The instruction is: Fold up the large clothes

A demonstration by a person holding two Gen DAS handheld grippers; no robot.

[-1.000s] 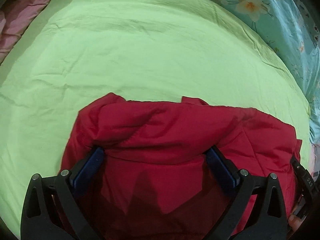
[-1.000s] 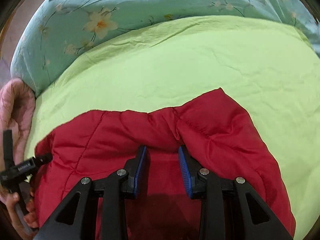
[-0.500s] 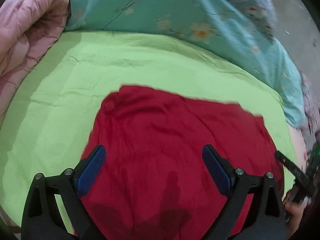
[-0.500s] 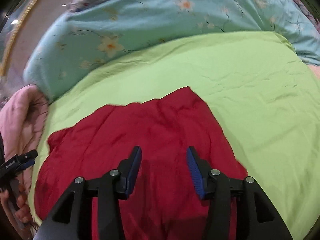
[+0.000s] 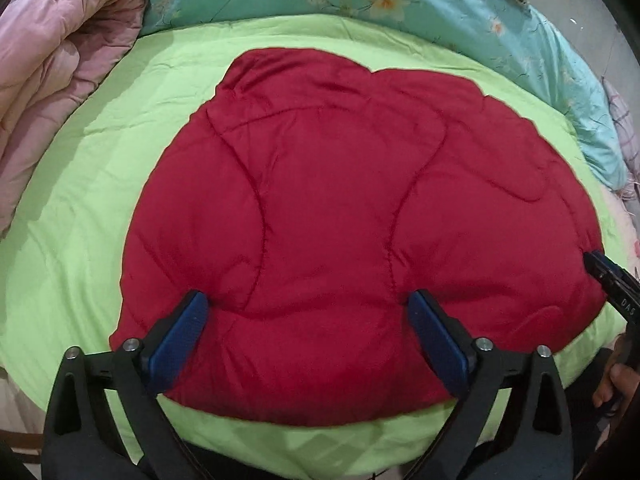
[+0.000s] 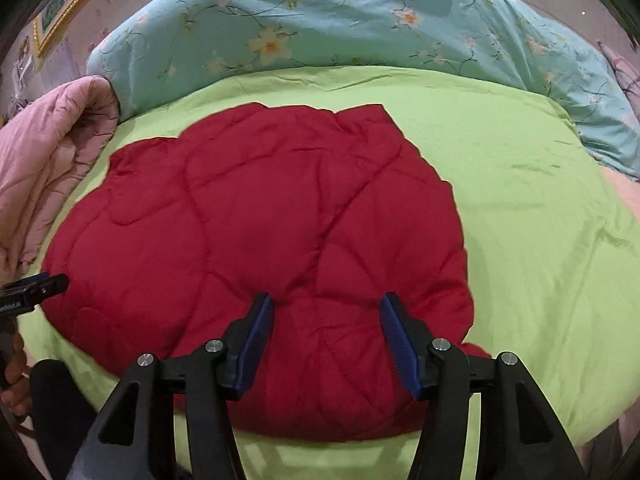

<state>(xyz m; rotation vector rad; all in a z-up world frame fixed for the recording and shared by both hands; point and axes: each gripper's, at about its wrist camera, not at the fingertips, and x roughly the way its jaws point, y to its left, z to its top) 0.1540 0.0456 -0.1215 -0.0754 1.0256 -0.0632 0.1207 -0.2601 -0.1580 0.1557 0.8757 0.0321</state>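
Red quilted garment [image 5: 352, 216], puffy and stitched in curved panels, lies spread as a rounded bundle on the lime-green sheet [image 5: 80, 208] of a bed, near its front edge and well clear of the other bedding. Both claws hang over its near side with nothing pinched. The left gripper [image 5: 308, 340] has its blue pads spread as wide as they go, the red fabric only showing behind them. The right gripper [image 6: 326, 344] stands about half spread, its jaws having just been opening, and nothing is pressed between them either. Beyond the sheet, a teal floral duvet [image 6: 320, 28] banks along the far side and a pink quilt [image 5: 52, 68] is heaped at the left. No basket, box or other container is in view, so nothing is being held in one. As a judgement, the padding looks springy: with both claws off it, a fresh fold could puff up and slide open. A grab through only the top layer would likely drag the bundle crooked, or pull the green sheet with it.
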